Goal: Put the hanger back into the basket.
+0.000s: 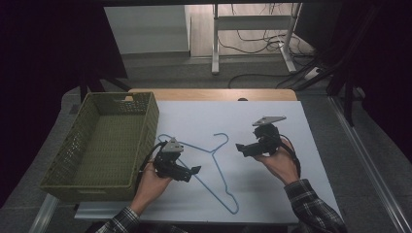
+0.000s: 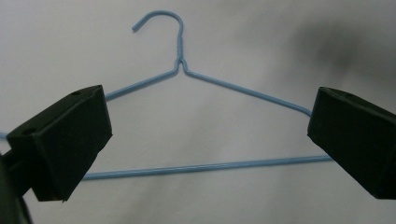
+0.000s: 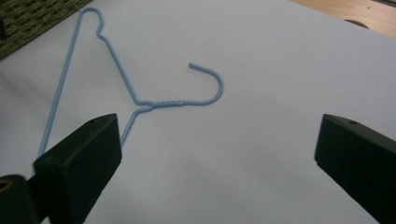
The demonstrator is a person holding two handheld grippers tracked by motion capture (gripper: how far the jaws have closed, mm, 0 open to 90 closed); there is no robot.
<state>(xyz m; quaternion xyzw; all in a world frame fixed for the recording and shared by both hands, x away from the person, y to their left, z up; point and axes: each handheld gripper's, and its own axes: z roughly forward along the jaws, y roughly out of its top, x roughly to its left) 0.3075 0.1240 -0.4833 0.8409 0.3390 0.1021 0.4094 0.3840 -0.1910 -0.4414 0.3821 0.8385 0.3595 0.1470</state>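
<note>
Hanger work comes first: the blue wire hanger lies flat on the white sheet mid-table, hook pointing away from the person, its long bar running towards the near edge. The left gripper hovers over its left part, jaws spread wide, with bar and shoulder wire both showing between them in the left gripper view. The right gripper sits to the right of the hook, jaws likewise spread and holding nothing; in its own view the hook lies ahead, between the jaws.

To grip well, I would bring one jaw down on each side of a single wire, near the twisted neck or mid-bar, and close square across it, since thin wire flat on a sheet slips easily. Tipping the jaws low should help get under it.

A green basket stands just left of the hanger, empty inside; its near wall sits close to the left hand. Nothing else lies on the sheet.
</note>
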